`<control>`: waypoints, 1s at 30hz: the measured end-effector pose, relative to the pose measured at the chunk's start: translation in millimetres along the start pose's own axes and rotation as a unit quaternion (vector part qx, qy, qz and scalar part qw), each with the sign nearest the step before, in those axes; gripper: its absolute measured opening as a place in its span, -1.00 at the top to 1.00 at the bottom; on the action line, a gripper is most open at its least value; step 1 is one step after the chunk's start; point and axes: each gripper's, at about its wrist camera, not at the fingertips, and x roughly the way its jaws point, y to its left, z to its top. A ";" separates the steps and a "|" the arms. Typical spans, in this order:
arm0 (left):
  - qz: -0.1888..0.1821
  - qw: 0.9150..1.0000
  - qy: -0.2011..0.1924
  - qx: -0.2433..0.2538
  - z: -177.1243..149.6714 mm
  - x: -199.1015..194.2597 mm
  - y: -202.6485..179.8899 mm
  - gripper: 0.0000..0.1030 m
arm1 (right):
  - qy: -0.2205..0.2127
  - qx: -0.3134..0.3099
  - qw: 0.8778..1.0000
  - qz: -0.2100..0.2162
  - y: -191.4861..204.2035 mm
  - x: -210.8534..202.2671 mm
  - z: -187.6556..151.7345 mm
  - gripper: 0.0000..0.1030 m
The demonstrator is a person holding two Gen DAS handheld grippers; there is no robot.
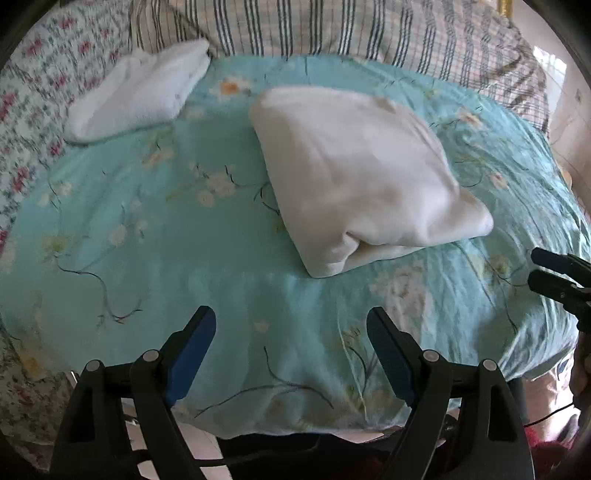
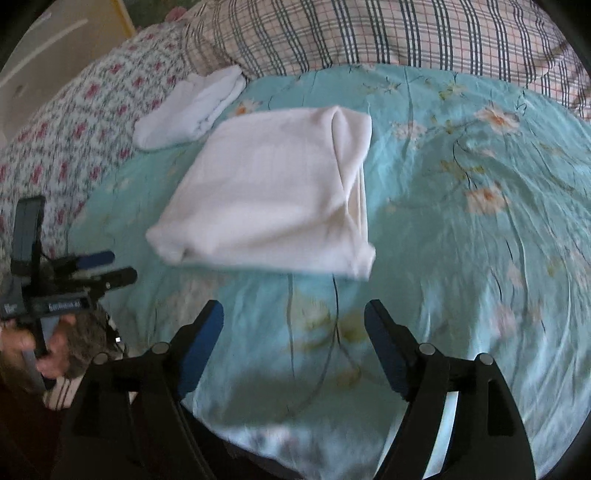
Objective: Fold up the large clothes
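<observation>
Turquoise floral bedding point(image 1: 229, 258) fills both views, with a plaid pillow point(image 2: 388, 33) along the far edge and a pink-flowered quilt point(image 1: 33, 110) to the left.

Nearest the lens in the left wrist view, the left gripper point(image 1: 291, 332) stands with its blue-padded jaws wide apart and nothing between them, only bare sheet below. The right gripper point(image 2: 293, 325) looks the same in its own view: jaws spread, empty, hanging over the near edge of the bed.

Beyond both tools lies the folded white garment point(image 2: 269, 192), a thick squarish bundle resting on the sheet, touched by neither gripper. Farther back, near the pillow, a smaller folded white piece point(image 1: 144, 88) lies apart from it.

The fold appears finished, though motion blur softens the bundle's edges, so I cannot be sure every layer sits flush. The open layered side point(image 2: 356, 206) looks loose; if a jaw brushes it while passing, or the soft bedding shifts under a leaning arm, the layers could slide and spring open. Lifting the bundle by one corner alone would likely unroll it.
</observation>
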 end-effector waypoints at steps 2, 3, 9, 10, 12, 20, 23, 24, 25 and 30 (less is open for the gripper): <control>0.002 1.000 -0.019 0.009 1.8 -19.7 -3.0 -0.63 | 0.000 0.001 1.000 0.005 2.2 -7.8 -2.4 -0.53; 0.003 0.999 -0.032 0.017 4.4 -30.8 -4.5 -0.64 | -0.005 -0.002 1.000 0.006 4.4 -13.0 -1.6 -0.53; 0.029 0.994 -0.081 0.066 29.7 -63.7 -21.1 -0.84 | -0.046 -0.028 0.998 0.020 18.3 -39.0 17.9 -0.76; 0.033 0.994 -0.080 0.068 33.2 -61.5 -21.9 -0.84 | -0.050 -0.031 0.998 0.021 19.6 -38.8 21.7 -0.88; 0.045 0.994 -0.071 0.067 39.9 -53.5 -24.4 -0.84 | -0.056 -0.033 0.998 0.021 21.3 -36.1 25.8 -1.00; 0.057 0.995 -0.051 0.067 44.4 -26.6 -20.5 -0.84 | -0.026 -0.032 0.999 0.021 23.5 -6.3 29.7 -1.00; 0.051 0.996 -0.043 0.063 47.1 -18.3 -16.2 -0.84 | -0.017 -0.031 0.999 0.022 21.8 1.8 30.3 -1.00; 0.050 0.996 -0.041 0.060 48.4 -15.9 -14.5 -0.84 | -0.015 -0.030 0.999 0.022 21.4 3.7 30.5 -1.00; 0.049 0.996 -0.039 0.058 49.5 -14.3 -13.7 -0.84 | -0.012 -0.029 0.999 0.021 20.6 6.1 31.4 -1.00; 0.042 0.997 -0.036 0.048 59.2 -10.6 -8.4 -0.84 | -0.004 -0.027 0.999 0.022 15.7 12.8 41.3 -1.00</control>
